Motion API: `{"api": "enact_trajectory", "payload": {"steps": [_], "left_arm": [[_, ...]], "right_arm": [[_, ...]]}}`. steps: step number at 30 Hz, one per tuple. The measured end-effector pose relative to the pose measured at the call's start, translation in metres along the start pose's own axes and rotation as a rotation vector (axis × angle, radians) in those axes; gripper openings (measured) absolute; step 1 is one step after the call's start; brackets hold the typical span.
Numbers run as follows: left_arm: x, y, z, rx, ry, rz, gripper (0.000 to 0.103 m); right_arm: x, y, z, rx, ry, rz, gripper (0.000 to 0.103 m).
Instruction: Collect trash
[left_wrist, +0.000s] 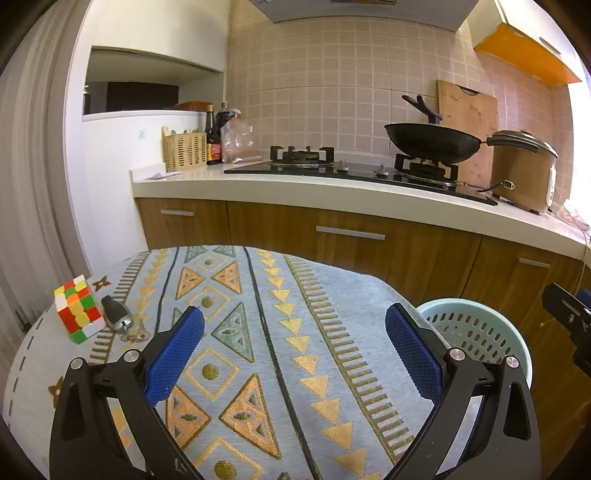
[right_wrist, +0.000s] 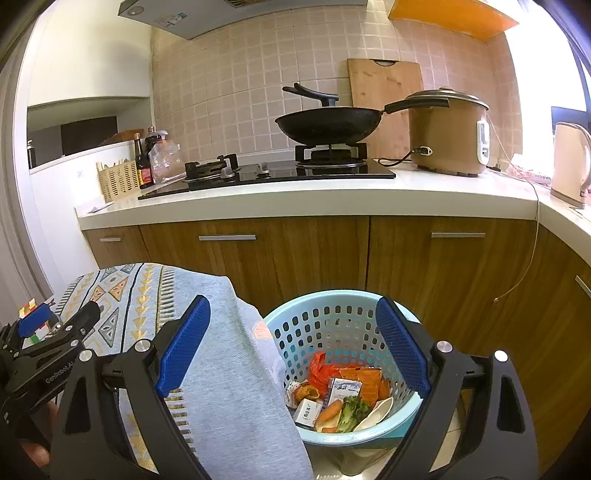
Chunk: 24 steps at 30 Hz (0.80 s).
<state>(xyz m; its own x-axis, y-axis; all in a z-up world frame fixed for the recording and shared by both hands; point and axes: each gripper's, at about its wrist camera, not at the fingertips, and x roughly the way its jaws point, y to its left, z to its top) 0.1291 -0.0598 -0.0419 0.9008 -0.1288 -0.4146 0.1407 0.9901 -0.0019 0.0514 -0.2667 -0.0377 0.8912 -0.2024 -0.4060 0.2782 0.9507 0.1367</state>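
A light-blue perforated basket (right_wrist: 314, 325) stands on the floor beside the cloth-covered table (right_wrist: 221, 369). Inside it lie an orange wrapper (right_wrist: 325, 371), small cartons (right_wrist: 345, 389), a carrot (right_wrist: 328, 410), broccoli (right_wrist: 352, 410) and a pale scrap. My right gripper (right_wrist: 293, 343) hovers open above the basket with nothing between its blue pads. My left gripper (left_wrist: 295, 350) stands open over the patterned tablecloth (left_wrist: 258, 332), holding nothing. The same basket (left_wrist: 476, 332) shows past the table's right edge in the left wrist view.
A Rubik's cube (left_wrist: 77, 308) and a key fob with keys (left_wrist: 118, 315) lie at the table's left. Behind are wooden cabinets (left_wrist: 351, 236), a counter with a gas hob, a black wok (left_wrist: 432, 142), a rice cooker (right_wrist: 448, 133), bottles and a kettle (right_wrist: 569, 162).
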Motion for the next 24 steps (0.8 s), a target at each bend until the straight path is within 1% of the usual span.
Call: {"api": "enact_trajectory", "payload": {"steps": [15, 20, 22, 24], "left_arm": [[-0.004, -0.002, 0.001, 0.003, -0.015, 0.002, 0.095], [-0.008, -0.004, 0.000, 0.022, -0.040, 0.026, 0.095], [-0.008, -0.004, 0.000, 0.023, -0.036, 0.020, 0.095], [-0.008, -0.005, 0.003, 0.017, -0.005, 0.007, 0.095]], "right_arm": [[0.002, 0.005, -0.003, -0.016, 0.008, 0.000, 0.087], [-0.001, 0.005, -0.001, -0.014, 0.013, 0.006, 0.087], [-0.007, 0.004, 0.002, -0.016, 0.002, 0.004, 0.087], [-0.012, 0.003, 0.005, -0.016, -0.003, 0.007, 0.087]]}}
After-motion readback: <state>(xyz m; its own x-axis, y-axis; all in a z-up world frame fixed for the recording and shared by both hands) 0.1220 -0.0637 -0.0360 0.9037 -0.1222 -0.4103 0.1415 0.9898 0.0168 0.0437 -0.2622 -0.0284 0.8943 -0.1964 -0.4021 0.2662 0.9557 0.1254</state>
